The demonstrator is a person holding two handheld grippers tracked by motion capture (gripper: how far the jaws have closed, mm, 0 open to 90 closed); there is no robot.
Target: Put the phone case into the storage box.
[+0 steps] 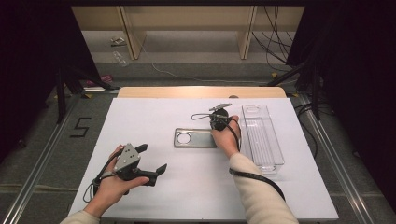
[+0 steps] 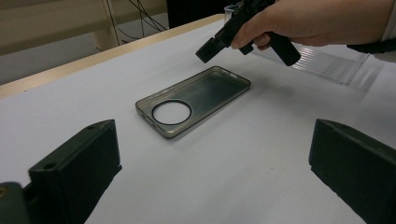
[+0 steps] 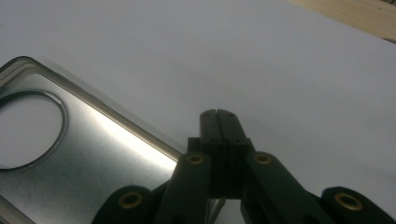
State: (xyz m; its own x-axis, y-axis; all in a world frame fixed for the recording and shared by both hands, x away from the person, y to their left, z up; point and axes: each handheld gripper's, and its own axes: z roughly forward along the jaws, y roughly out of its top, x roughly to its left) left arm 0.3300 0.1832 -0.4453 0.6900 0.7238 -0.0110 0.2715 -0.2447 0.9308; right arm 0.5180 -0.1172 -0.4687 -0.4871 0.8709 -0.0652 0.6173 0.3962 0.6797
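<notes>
Jaws pressed together beside phone case (image 3: 70,154)

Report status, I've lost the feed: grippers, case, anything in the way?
Left gripper open, apart from case. Right gripper shut, empty, over phone case. Case flat on table. Clear tray beside it, not blocking.

Premises: a lab recording bay. Black curtains (image 1: 28,70) flank a white table (image 1: 154,186) ringed by metal rails (image 1: 42,154); loose cables (image 1: 273,42) and a taped floor number (image 1: 80,127).
</notes>
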